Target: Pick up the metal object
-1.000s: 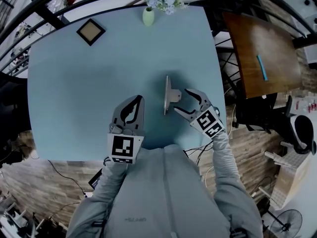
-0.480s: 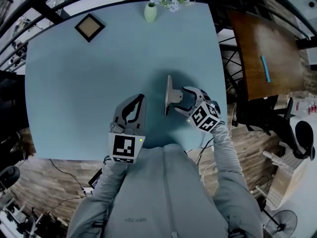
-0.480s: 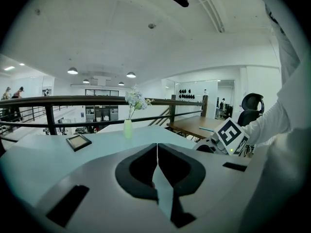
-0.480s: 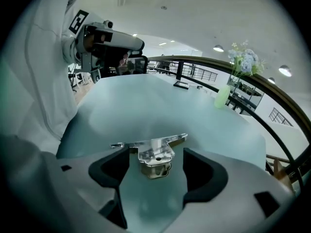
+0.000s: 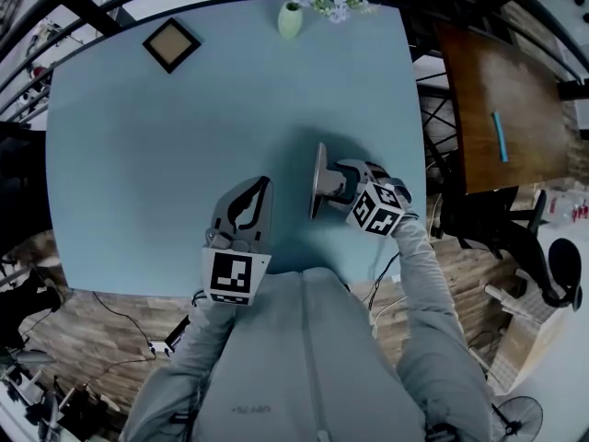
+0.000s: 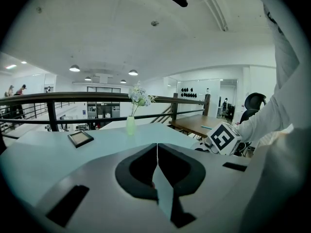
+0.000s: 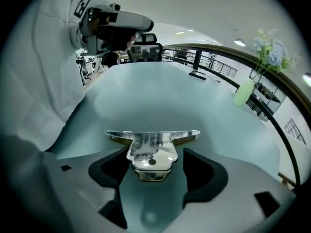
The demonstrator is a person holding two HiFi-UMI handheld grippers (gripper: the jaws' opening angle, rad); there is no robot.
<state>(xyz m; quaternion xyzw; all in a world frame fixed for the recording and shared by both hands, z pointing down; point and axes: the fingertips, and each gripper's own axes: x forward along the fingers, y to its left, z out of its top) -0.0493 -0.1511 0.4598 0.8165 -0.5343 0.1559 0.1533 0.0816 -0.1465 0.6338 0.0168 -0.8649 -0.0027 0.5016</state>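
The shiny T-shaped metal bracket (image 7: 151,149) sits on the light blue table (image 5: 138,155), at about 4 o'clock from the table's middle, with its tab pointing at my right gripper (image 7: 153,155). I judge it stiff, dense and slick, so it could slide or tip under a poor squeeze. The flat tab with the hole looks like the best hold. The right gripper's jaws stand wide apart either side of that tab, pads not pressing. My left gripper (image 6: 157,161), jaws together and empty, rests at the bracket's 8 o'clock. The pale green vase of flowers (image 5: 290,18) at 12 o'clock and the dark square picture frame (image 5: 171,44) at 11 o'clock sit well apart. Nothing blocks the grasp.
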